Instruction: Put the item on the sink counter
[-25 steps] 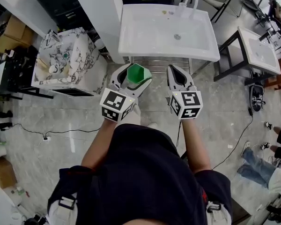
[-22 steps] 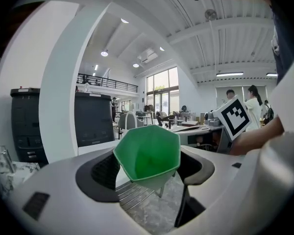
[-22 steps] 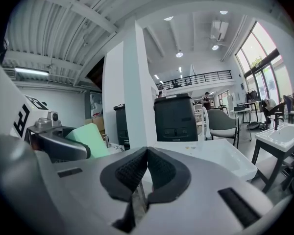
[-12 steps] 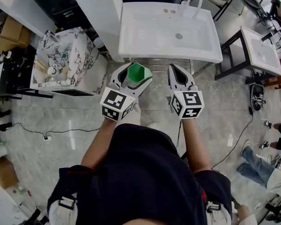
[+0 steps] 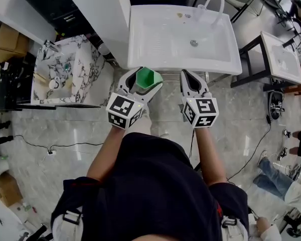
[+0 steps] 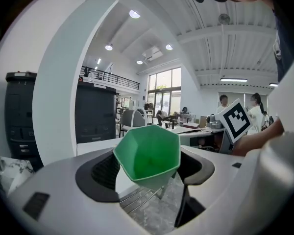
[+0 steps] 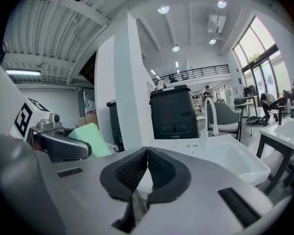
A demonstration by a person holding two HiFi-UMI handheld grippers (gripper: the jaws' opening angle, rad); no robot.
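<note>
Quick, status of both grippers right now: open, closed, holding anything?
Left gripper: jaws closed on the green cup.
Right gripper: jaws closed, holding nothing.

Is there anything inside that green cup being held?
Nothing shows inside the green cup: its plain green walls and bottom are bare. The left hand-held gripper grips it; the cup's outer sides at the pads are hidden.

The head camera looks steeply down from above the person, taking in the left gripper, the right gripper and the white sink just ahead. Each gripper's camera sits low and close behind its own jaws, facing forward along them toward that sink. All three views share the green cup, which sits at the left edge of the right gripper view.
</note>
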